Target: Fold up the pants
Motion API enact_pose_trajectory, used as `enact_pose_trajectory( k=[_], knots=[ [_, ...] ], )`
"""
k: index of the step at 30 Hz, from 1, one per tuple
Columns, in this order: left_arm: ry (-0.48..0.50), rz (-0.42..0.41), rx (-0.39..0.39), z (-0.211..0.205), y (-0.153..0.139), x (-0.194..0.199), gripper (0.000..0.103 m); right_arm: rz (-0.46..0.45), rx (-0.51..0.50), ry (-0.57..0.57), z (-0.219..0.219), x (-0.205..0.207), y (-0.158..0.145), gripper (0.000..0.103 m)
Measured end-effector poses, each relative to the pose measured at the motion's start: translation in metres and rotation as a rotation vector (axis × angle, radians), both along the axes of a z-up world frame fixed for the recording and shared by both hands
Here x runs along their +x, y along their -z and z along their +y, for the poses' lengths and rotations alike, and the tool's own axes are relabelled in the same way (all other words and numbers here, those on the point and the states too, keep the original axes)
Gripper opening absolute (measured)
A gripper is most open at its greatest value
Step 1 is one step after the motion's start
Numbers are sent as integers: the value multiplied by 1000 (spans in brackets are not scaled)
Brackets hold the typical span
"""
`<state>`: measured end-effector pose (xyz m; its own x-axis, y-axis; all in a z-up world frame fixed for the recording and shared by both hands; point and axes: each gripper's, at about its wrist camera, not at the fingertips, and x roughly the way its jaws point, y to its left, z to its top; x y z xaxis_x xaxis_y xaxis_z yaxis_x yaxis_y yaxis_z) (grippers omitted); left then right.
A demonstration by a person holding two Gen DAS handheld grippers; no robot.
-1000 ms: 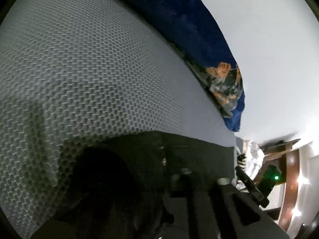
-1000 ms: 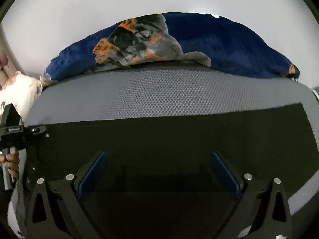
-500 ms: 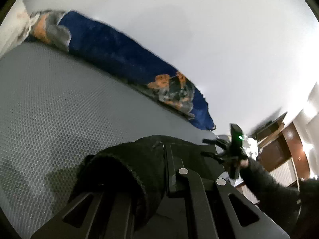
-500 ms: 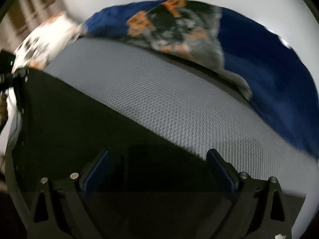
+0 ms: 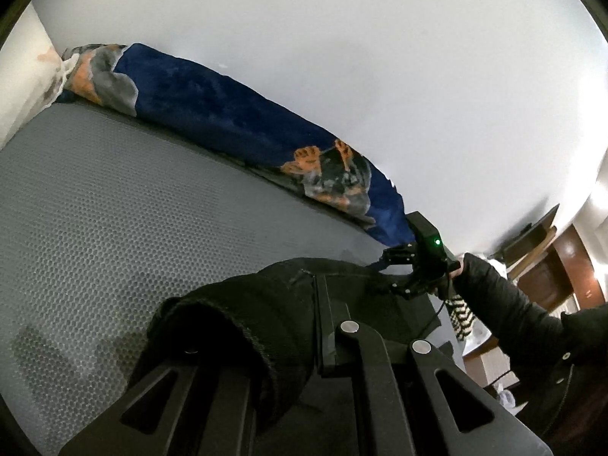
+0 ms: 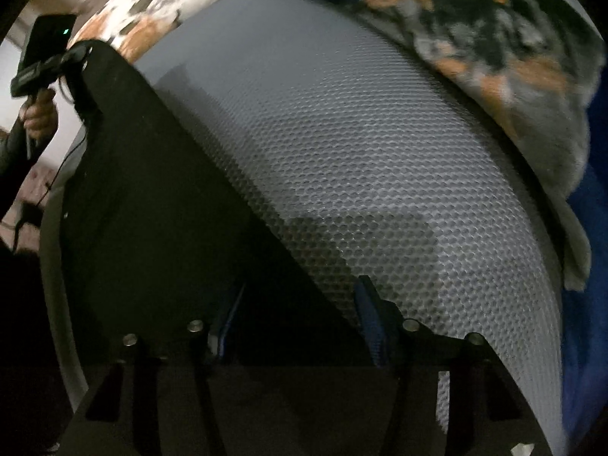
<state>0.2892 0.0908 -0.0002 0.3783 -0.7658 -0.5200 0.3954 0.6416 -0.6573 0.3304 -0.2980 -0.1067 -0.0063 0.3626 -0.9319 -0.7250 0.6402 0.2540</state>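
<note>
The black pants (image 5: pixel 266 304) lie on a grey honeycomb-textured mattress (image 5: pixel 114 209). In the left wrist view my left gripper (image 5: pixel 288 326) is shut on a bunched edge of the pants, and the cloth drapes over its left finger. The right gripper (image 5: pixel 402 269) shows there at the far end of the pants, held by a black-sleeved hand. In the right wrist view the pants (image 6: pixel 152 209) stretch away to the left. My right gripper (image 6: pixel 300 319) has its blue-padded fingers partly closed around the dark cloth edge. The left gripper (image 6: pixel 78 62) shows at the far corner.
A blue blanket with an orange and grey print (image 5: pixel 235 129) lies along the mattress's far edge against a white wall. A floral pillow (image 6: pixel 159 3) sits at one end. Wooden furniture (image 5: pixel 558 266) stands at the right.
Both grippers have swung and tilted. The left gripper rose with the pants edge bunched in it. The right gripper's fingers have come closer together over the pants.
</note>
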Motion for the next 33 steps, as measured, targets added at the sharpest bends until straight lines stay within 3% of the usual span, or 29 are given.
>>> enact_pose_trajectory(
  k=[7,14,19,25,28,33],
  knots=[
    [-23,3,23,-3,1,3,6,38,-44,-72,-1,-6,9,32],
    [-32,12,56,-3,7,9,6,-3,-115,-13,-5,-13,14,14],
    [-51,24,86,-1,21,17,6,-210,-209,72,11,-38,5,10],
    [-59,18,138,4,34,23,6,-444,-287,291,31,-85,-24,8],
    [-47,8,171,4,34,24,6,-520,-324,372,42,-109,-34,8],
    [-6,-32,221,-1,27,16,6,-570,-394,436,17,-123,-55,6]
  ],
)
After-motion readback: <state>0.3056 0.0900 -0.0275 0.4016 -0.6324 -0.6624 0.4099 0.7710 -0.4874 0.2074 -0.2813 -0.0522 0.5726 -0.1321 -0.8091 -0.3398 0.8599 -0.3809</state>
